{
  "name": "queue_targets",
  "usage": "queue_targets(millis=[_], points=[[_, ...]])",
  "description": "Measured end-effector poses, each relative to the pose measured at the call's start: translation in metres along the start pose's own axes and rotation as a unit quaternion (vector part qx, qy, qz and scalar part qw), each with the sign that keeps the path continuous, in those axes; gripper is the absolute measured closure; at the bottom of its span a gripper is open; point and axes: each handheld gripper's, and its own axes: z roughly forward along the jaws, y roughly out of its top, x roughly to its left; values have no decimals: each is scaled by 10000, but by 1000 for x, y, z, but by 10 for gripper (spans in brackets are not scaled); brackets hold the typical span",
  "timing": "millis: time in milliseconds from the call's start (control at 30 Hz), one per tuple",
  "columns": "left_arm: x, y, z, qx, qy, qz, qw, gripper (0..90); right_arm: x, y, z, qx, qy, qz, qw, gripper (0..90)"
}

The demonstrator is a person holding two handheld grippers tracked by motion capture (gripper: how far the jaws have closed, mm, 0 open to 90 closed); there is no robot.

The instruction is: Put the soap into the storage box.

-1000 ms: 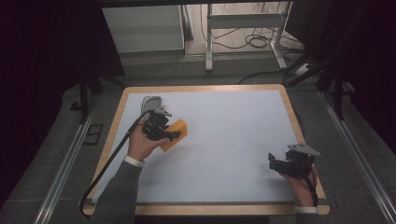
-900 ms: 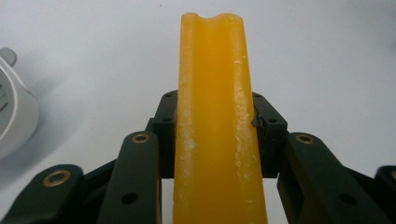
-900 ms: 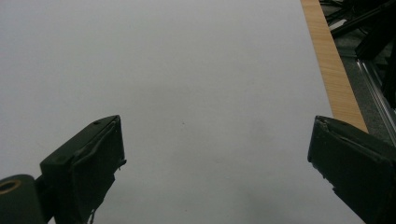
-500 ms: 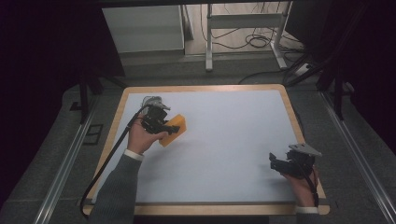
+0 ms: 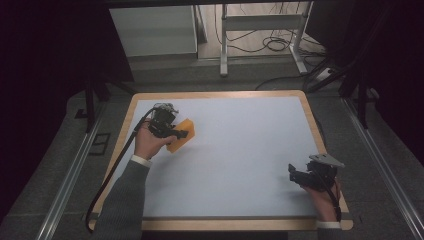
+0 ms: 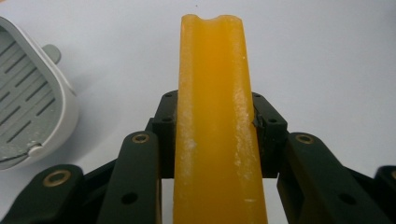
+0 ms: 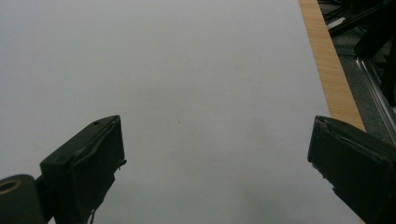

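1. Since the frame a second ago, the left gripper [image 5: 181, 133] and the orange block [image 5: 181, 135] clamped in it are being seen a little farther up the table, toward its far left corner; the right gripper [image 5: 295, 175] is being held in much the same spot near the right edge.
2. The table [image 5: 240, 150] is being shown from the high view as a pale grey-white surface framed by a light wooden border, with dark floor around it.
3. The person's left forearm, in a grey sleeve [image 5: 122, 200], is being brought in from the bottom left, and the left hand [image 5: 149, 141] is being wrapped around the gripper's body.
4. The right hand [image 5: 320, 194] is being kept low at the near right corner, with a grey three-cornered plate sitting on top of its gripper.
5. In the left gripper view, a white slotted soap dish [image 6: 28, 116] is being seen resting on the table at the left, apart from the block.
6. In the same view, the orange block, long, narrow and notched at its far end, is being squeezed between the two black jaws, standing clear of the table surface beyond it.
7. In the right gripper view, the right gripper's jaws are being held wide apart over bare tabletop, with nothing between them, and the wooden border is being seen at the right.
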Motion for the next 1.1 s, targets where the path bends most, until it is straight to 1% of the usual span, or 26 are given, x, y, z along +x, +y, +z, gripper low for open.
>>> queue_targets(millis=[67,133,400,533,567,667,767,900,1000,1100], points=[[1,1,0,6,0,18,10000,614,0,0,0,2,-1,-1,10000,37],[3,2,-1,-44,3,-47,10000,614,0,0,0,1,-5,1,10000,38],[9,5,0,-4,37,-69,10000,615,0,0,1,7,-10,8,10000,38],[12,10,-1,-49,43,-124,9999,615,0,0,0,-4,-10,9,10000,38],[13,10,-2,-23,61,-84,9999,615,0,0,0,-5,-4,9,10000,37],[16,12,-2,-64,47,-145,9999,615,-1,0,-1,-25,-9,7,10000,37],[20,13,-3,-45,78,-173,9998,614,-1,0,-1,-32,-1,16,10000,37],[21,15,-5,-68,65,-195,9998,614,-1,0,-1,-22,3,13,10000,37],[24,16,-7,-143,85,-241,9996,615,-1,0,-1,-30,-4,-1,10000,37],[27,16,-8,-159,105,-282,9994,615,-1,0,-1,-21,-7,3,10000,37]])
